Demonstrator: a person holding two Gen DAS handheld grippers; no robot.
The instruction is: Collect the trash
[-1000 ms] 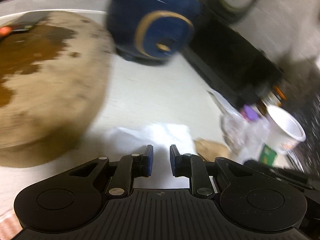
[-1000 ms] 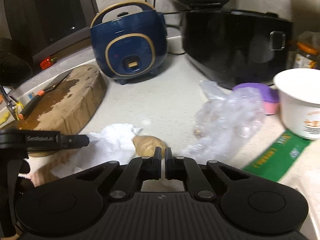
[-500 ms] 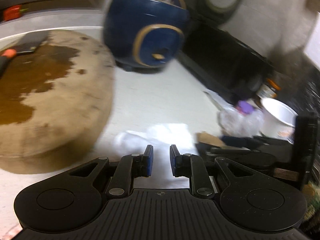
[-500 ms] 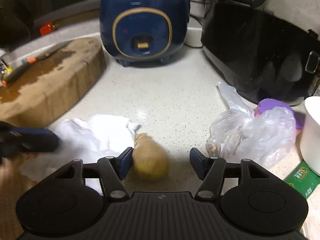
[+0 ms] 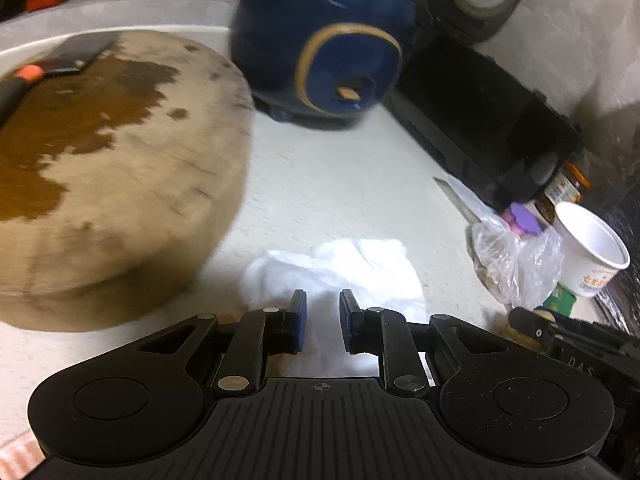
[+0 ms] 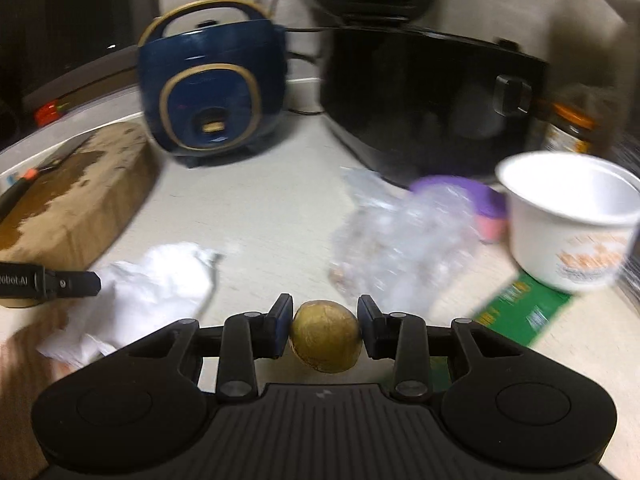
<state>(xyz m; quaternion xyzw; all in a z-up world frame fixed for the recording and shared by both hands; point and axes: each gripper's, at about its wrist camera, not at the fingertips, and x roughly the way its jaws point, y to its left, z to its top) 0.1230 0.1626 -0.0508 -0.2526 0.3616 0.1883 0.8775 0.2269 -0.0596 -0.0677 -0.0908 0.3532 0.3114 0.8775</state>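
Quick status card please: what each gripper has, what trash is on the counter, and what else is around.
right gripper: jaws closed on the brown lump
left gripper: jaws apart, white tissue between and ahead of them
other trash: clear plastic bag, green wrapper, white cup
nearby: wooden chopping block, blue rice cooker

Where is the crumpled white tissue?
The white tissue lies on the counter, lower left in the right wrist view, between the wooden board and the brown lump.

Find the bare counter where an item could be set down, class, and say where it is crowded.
Free: the counter between blue cooker, chopping block, white tissue and plastic bag. Crowded: right side, around the white cup and green wrapper.
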